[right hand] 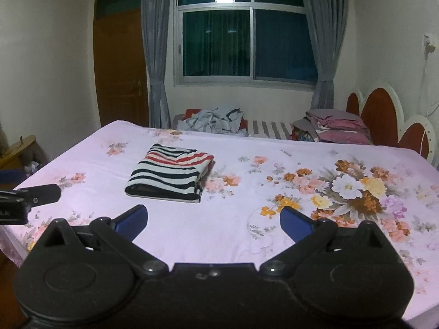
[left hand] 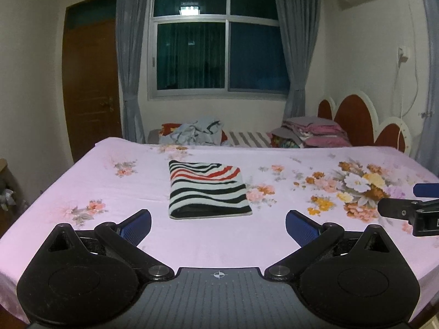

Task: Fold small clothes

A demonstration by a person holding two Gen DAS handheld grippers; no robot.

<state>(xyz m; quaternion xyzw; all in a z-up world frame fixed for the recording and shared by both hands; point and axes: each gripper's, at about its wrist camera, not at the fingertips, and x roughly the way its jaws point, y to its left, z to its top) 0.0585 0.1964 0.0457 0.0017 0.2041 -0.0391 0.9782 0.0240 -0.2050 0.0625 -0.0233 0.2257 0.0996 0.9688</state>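
While the left gripper (left hand: 218, 226) and right gripper (right hand: 213, 220) are hovering with ribbed blue pads spread wide and empty, a striped shirt (left hand: 207, 189), folded into a soft rectangle, is lying beyond them on the smooth floral bedsheet (left hand: 301, 244).

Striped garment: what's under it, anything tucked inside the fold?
The folded striped garment lies flat on the pink floral bedsheet. A dark inner layer shows at its near edge. Whatever else is inside the fold, and the sheet beneath, is covered.

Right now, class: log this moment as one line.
left tongs open | right tongs open | striped garment folded on bed
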